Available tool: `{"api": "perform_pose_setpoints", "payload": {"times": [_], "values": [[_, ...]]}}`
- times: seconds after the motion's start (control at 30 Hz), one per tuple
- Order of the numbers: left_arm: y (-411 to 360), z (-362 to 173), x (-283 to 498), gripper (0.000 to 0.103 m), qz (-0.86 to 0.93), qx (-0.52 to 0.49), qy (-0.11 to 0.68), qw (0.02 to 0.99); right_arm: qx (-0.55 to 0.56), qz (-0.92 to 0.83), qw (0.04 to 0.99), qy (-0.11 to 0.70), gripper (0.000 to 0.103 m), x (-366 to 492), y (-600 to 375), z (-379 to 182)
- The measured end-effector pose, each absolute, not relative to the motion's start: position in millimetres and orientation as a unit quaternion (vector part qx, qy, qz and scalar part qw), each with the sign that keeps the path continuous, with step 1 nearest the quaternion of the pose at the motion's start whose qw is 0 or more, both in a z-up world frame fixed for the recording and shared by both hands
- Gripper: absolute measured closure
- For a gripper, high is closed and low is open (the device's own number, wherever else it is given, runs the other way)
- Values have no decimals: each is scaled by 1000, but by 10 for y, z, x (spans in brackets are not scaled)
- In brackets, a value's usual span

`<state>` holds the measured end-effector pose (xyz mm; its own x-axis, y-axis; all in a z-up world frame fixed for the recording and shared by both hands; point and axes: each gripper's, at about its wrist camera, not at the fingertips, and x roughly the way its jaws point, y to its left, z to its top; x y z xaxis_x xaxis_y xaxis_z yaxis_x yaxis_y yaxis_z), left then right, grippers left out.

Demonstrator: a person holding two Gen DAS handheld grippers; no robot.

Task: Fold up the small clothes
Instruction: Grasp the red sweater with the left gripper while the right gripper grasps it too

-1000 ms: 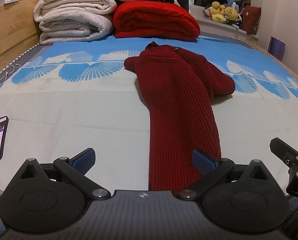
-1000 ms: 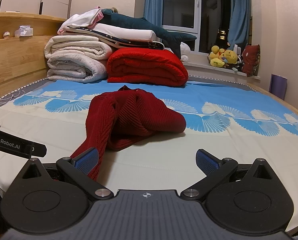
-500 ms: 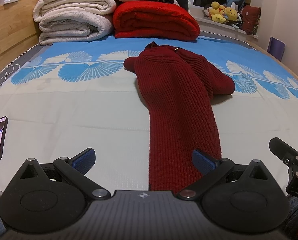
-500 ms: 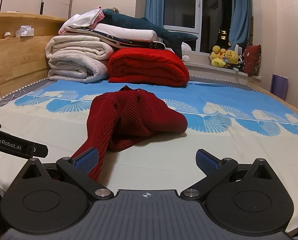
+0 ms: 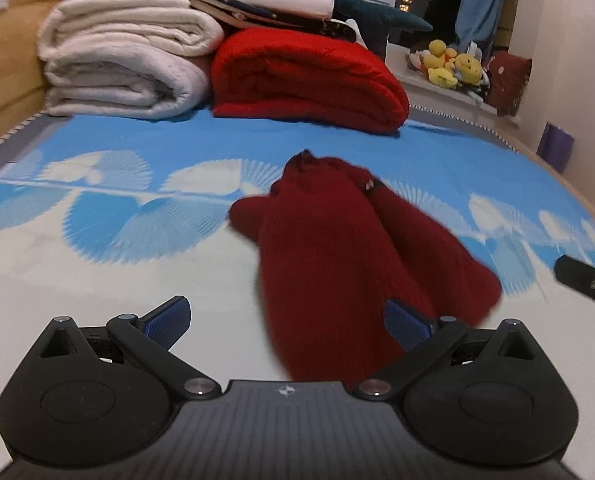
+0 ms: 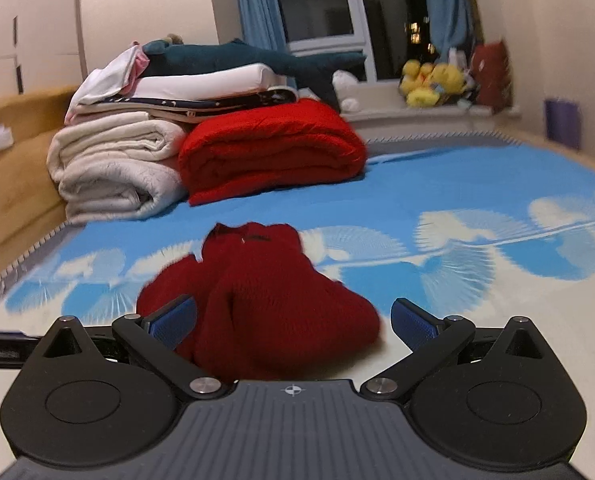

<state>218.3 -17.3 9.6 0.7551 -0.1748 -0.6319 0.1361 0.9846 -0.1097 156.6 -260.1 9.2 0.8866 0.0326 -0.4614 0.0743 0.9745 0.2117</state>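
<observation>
A dark red knitted sweater (image 5: 337, 264) lies loosely bunched on the blue and white bedspread (image 5: 97, 272). My left gripper (image 5: 287, 322) is open and empty, low over the bed, with the sweater's near end between its blue pads. My right gripper (image 6: 293, 320) is open and empty too, close behind the sweater (image 6: 273, 312), whose rounded bulk fills the gap between its pads. The right gripper's tip shows at the right edge of the left wrist view (image 5: 589, 284).
At the head of the bed stand folded white blankets (image 5: 125, 56) and a folded bright red blanket (image 5: 305, 76), with a plush shark on top. A wooden bed frame (image 6: 13, 168) runs along the left. Plush toys (image 6: 433, 80) sit on the windowsill.
Both grippers have moved forward along the bed toward the sweater, which now looks larger and nearer. The phone at the left has left the view. Both stay open.
</observation>
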Motion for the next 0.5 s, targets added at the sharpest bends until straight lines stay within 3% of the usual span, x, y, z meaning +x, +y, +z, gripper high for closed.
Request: {"api": "perform_pose_setpoints", "payload": {"times": [0.23,0.3,0.33,0.37,0.4,0.43,0.5], "values": [[-177,-438,3084,3,-83,-146,386,907,139,-1,938,317,1,2737,-2533,-405],[-214,-489,3177,10,-101,-153,392,902,147,-6,928,342,2,2889,-2474,-616],[-230,-492,3196,22,-108,-154,390,901,130,-10,932,340,6,2914,-2415,-678],[-238,-497,3218,48,-112,-160,390,900,109,-1,937,332,37,2903,-2360,-702],[-239,-497,3229,66,-104,-169,393,898,89,29,939,331,79,2900,-2311,-693],[-241,-495,3240,88,-85,-169,397,898,80,37,938,334,78,2867,-2288,-665],[-224,-470,3230,89,-78,-166,392,901,69,26,943,324,81,2752,-2287,-567]]}}
